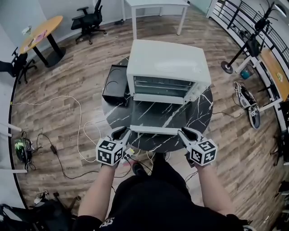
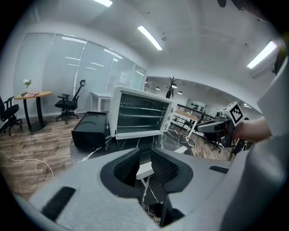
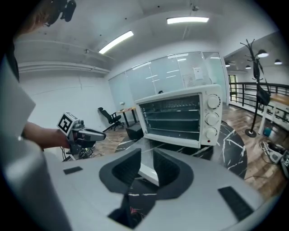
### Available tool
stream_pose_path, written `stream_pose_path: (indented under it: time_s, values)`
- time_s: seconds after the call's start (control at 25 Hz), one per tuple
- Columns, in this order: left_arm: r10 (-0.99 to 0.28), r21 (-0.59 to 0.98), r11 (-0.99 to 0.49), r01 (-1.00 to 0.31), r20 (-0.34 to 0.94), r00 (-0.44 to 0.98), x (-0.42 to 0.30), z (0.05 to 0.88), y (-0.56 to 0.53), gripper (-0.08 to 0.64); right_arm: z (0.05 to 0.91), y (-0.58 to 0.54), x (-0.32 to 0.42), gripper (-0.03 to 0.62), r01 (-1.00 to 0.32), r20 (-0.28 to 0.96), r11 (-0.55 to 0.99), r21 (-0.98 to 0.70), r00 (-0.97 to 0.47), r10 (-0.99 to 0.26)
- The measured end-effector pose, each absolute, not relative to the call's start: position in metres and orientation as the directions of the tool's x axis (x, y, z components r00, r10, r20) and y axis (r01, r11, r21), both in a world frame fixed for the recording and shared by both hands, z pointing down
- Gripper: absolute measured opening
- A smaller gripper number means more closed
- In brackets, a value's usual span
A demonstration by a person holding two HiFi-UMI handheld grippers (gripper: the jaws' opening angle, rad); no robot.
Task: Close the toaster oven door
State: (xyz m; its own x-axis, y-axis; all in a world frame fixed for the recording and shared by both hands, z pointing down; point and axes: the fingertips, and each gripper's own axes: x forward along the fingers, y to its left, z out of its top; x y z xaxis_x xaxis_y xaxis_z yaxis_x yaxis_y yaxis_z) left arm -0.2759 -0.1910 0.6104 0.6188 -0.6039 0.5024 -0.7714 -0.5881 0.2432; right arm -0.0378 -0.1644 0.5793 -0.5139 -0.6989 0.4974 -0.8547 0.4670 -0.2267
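Observation:
A white toaster oven [image 1: 167, 58] stands on a round black marble table [image 1: 203, 108]. Its glass door [image 1: 158, 115] lies folded down flat toward me, and the racks inside show. My left gripper [image 1: 121, 133] sits at the left end of the door's white front edge [image 1: 153, 130], and my right gripper [image 1: 186, 133] sits at the right end. In the left gripper view the left gripper [image 2: 145, 164] stands open, with the white door edge [image 2: 144, 171] showing in the gap. In the right gripper view the right gripper [image 3: 146, 164] also stands open, and the door edge [image 3: 149, 173] shows between its pads.
A black box [image 1: 115, 83] sits on the table left of the oven. Cables [image 1: 67, 149] trail over the wood floor at the left. Office chairs [image 1: 90, 20], a round wooden table [image 1: 40, 31], a white desk [image 1: 158, 6] and a railing [image 1: 244, 18] ring the area.

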Motion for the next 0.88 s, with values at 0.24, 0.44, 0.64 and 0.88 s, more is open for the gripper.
stream_pose_path:
  time_s: [0.24,0.44,0.64,0.88]
  values:
    - [-0.543,0.252,-0.59,-0.767,0.58,0.607,-0.264,0.654,-0.201,0.168,0.626,-0.167,-0.011,0.154,-0.895,0.572,0.38,-0.233,-0.442,-0.691]
    - [-0.501,0.266,-0.558,-0.786,0.647,0.574,-0.263,0.693,-0.203,0.231,0.672,-0.166,0.004,0.19,-0.911,0.646,0.332,-0.244,-0.408,-0.645]
    - [-0.428,0.281,-0.562,-0.778,0.706,0.565,-0.257,0.727,-0.194,0.252,0.699,-0.166,0.025,0.224,-0.931,0.699,0.274,-0.241,-0.362,-0.616]
    - [-0.411,0.28,-0.554,-0.784,0.727,0.55,-0.251,0.747,-0.203,0.255,0.725,-0.164,0.032,0.239,-0.926,0.744,0.286,-0.248,-0.371,-0.555]
